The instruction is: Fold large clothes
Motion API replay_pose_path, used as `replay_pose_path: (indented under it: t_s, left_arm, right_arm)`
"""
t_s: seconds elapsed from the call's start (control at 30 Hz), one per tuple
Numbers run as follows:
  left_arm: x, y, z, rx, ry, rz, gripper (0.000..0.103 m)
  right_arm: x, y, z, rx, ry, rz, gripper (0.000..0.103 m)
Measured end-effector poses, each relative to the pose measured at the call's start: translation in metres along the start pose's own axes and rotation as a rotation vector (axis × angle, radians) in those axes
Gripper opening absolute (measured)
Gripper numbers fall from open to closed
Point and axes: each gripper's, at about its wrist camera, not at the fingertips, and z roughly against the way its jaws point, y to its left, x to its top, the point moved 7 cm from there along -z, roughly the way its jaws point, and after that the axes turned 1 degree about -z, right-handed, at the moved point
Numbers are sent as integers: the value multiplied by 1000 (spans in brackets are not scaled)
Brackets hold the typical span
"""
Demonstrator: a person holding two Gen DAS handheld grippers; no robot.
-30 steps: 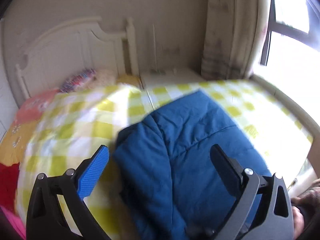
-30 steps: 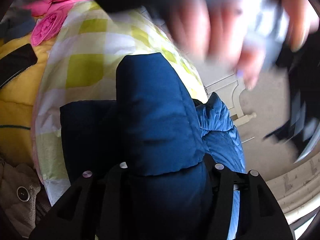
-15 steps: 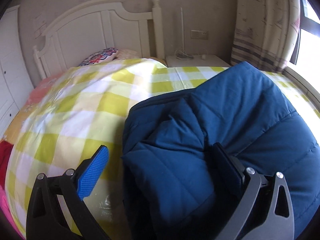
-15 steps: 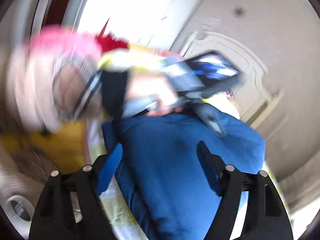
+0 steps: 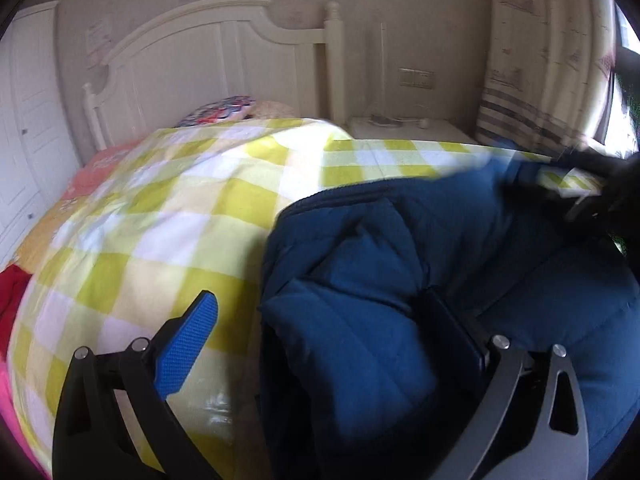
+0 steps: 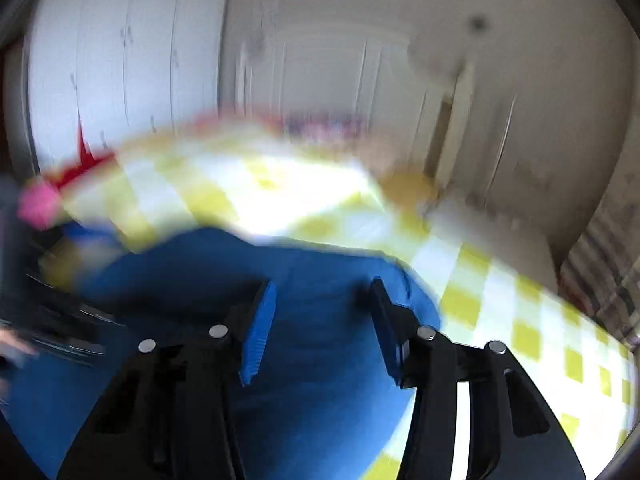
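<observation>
A dark blue padded jacket (image 5: 420, 280) lies folded in a bundle on the yellow-and-white checked bedspread (image 5: 180, 208). My left gripper (image 5: 320, 320) is open; a fold of the jacket bulges between its jaws, with the right finger pressed into the fabric and the left finger over the bedspread. In the blurred right wrist view the jacket (image 6: 320, 360) fills the bottom, and my right gripper (image 6: 320, 304) is open just above it, holding nothing. The right gripper's dark body shows at the right edge of the left wrist view (image 5: 592, 184).
A white headboard (image 5: 208, 48) and pillows (image 5: 224, 110) stand at the far end of the bed. A white nightstand (image 5: 404, 130) and striped curtain (image 5: 536, 60) are at the right. White wardrobe doors (image 6: 120, 60) and red and pink clothes (image 6: 40, 200) lie left.
My right gripper let go of the jacket fold it was shut on and swung round over the bundle. My left gripper came down closer onto the jacket.
</observation>
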Motion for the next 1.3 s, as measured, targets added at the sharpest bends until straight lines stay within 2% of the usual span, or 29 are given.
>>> replay_pose_path:
  t_s: [0.03, 0.07, 0.13, 0.2, 0.27, 0.33, 0.37, 0.4, 0.47, 0.5, 0.57, 0.67, 0.7, 0.77, 0.83, 0.87, 0.93, 0.97, 1.07, 1.13, 1.17, 1.23, 1.3]
  left_arm:
    - [-1, 3, -2, 5, 7, 5, 101]
    - [-2, 5, -5, -8, 18, 15, 101]
    - [-5, 8, -9, -56, 37, 44, 101]
    - [-5, 8, -10, -67, 42, 48, 101]
    - [-5, 8, -9, -66, 39, 46, 101]
    - [-5, 8, -9, -67, 37, 48, 101]
    - [-5, 8, -9, -69, 39, 48, 101]
    - [-5, 7, -10, -74, 42, 49, 101]
    - [-5, 8, -11, -75, 45, 49, 101]
    - [-6, 8, -13, -85, 52, 51, 101]
    - [-5, 11, -14, -120, 64, 73, 101]
    - [4, 12, -2, -91, 47, 36, 101]
    - [15, 18, 12, -62, 3, 43, 100]
    - [34, 23, 34, -123, -63, 85, 100]
    - [57, 20, 57, -266, -115, 121, 100]
    - [65, 14, 59, -317, -116, 113, 100]
    - [71, 0, 47, -348, -76, 71, 100]
    - [67, -8, 28, -346, -17, 44, 100]
    - [20, -27, -47, -362, 249, 11, 101]
    - [12, -19, -55, -452, 221, 105, 101]
    - [13, -14, -55, -451, 217, 126, 101]
    - [13, -12, -50, -395, 200, 106, 101]
    - [16, -10, -33, -277, 154, 47, 101]
  right_arm:
    - [-6, -2, -20, 55, 37, -31, 48]
    - [-4, -5, -28, 73, 42, -60, 48]
    - [-1, -1, -28, 41, 87, -6, 48]
    - [8, -1, -21, -3, 122, 39, 48]
    - [21, -5, -7, -14, 72, -4, 47]
    - [39, -12, 12, -27, -21, -65, 48]
    - [40, -8, 7, -16, -13, -70, 48]
    - [36, -3, -3, -7, 28, -48, 48]
    - [2, 14, -49, -21, 219, 93, 48]
    - [1, 14, -51, -25, 196, 86, 48]
    - [0, 9, -52, -19, 209, 44, 47]
    - [-3, 11, -50, -36, 195, 61, 47]
    - [-3, 10, -49, -40, 191, 61, 47]
    - [-3, 9, -47, -30, 183, 45, 47]
    - [-1, 6, -48, -29, 173, 38, 47]
    - [2, 3, -45, -30, 171, 38, 47]
    - [2, 5, -42, -30, 165, 35, 47]
    - [2, 4, -41, -28, 160, 31, 47]
    - [2, 2, -40, -21, 142, 13, 47]
    - [1, -1, -41, -18, 133, -6, 47]
    - [1, -1, -41, -15, 125, -10, 47]
    - [3, 0, -42, -28, 123, -1, 47]
    - [4, 2, -40, -45, 123, 13, 47]
